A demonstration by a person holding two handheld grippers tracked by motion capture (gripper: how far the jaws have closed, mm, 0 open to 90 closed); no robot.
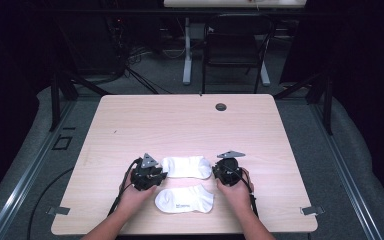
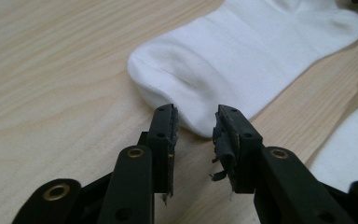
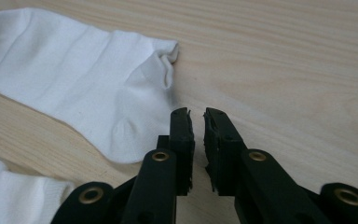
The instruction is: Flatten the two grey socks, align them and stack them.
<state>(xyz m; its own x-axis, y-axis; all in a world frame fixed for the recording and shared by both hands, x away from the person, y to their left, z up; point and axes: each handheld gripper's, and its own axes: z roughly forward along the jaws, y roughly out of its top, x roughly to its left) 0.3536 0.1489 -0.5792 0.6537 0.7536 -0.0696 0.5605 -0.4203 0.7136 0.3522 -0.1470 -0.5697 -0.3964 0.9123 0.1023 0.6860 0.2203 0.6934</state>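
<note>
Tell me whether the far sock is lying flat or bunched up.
Flat. The far sock lies spread on the table, between the left gripper and right gripper, creased slightly near one end.

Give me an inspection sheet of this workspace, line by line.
Surface: light wood table, round grommet hole near the far edge.
Job's things: two white socks lying flat, far sock between the grippers, near sock toward the person.
Clutter: nothing seen.
Grippers: left gripper open at the far sock's end; right gripper narrowly open beside its other end, gripping nothing.
Cables: one trails from each gripper toward the person; more lie on the floor behind.
Surroundings: dark room, black chair, white desk leg.
</note>
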